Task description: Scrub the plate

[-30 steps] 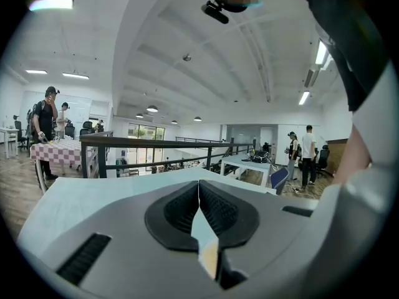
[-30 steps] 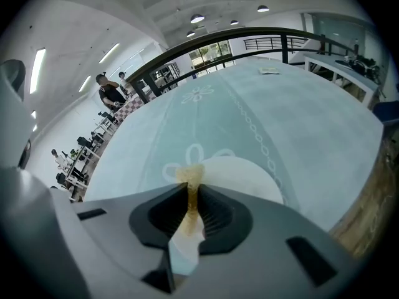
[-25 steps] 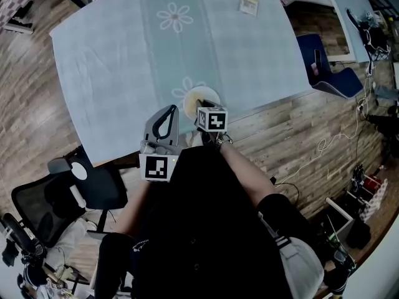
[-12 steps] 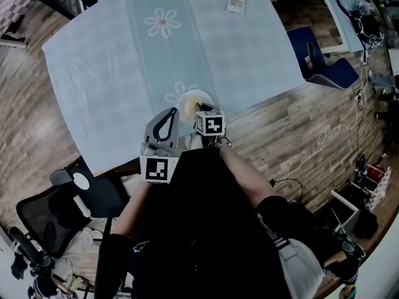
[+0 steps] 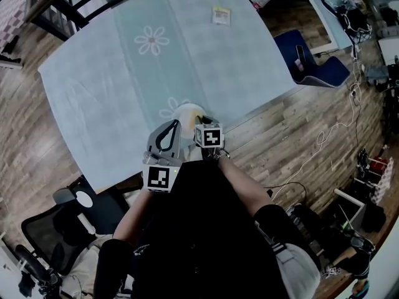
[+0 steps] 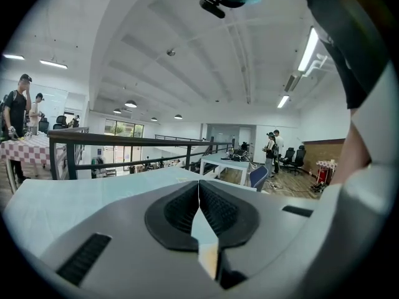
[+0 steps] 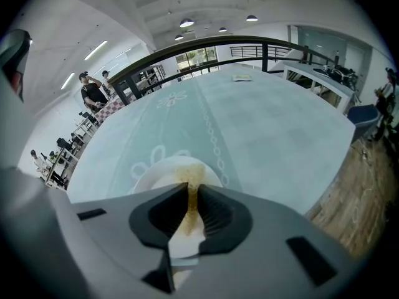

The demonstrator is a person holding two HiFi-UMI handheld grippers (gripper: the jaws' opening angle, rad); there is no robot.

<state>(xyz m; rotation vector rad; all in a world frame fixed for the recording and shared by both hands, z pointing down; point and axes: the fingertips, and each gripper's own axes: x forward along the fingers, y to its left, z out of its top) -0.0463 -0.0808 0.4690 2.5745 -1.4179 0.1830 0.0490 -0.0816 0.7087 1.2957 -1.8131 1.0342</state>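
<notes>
A white plate (image 5: 186, 113) with a brown stain (image 7: 191, 177) sits on the pale blue tablecloth (image 5: 124, 73), close to the table's near edge. My right gripper (image 5: 198, 123) hovers just over the plate's near rim. In the right gripper view its jaws are shut, and the plate (image 7: 163, 172) and stain lie right beyond the tips (image 7: 187, 190). My left gripper (image 5: 173, 125) is beside the plate on its left, shut with nothing held (image 6: 199, 187). It points level across the table. A small yellow-green sponge (image 5: 220, 15) lies at the far side of the table.
A black office chair (image 5: 75, 210) stands at lower left beside the person. A blue chair (image 5: 312, 64) and a white desk (image 5: 318, 5) stand to the right. Cables run over the wooden floor (image 5: 324, 136). A railing (image 7: 206, 45) runs beyond the table's far edge.
The head view has drifted, so the table and plate sit a little lower and to the left. Both grippers stay shut by the plate.
</notes>
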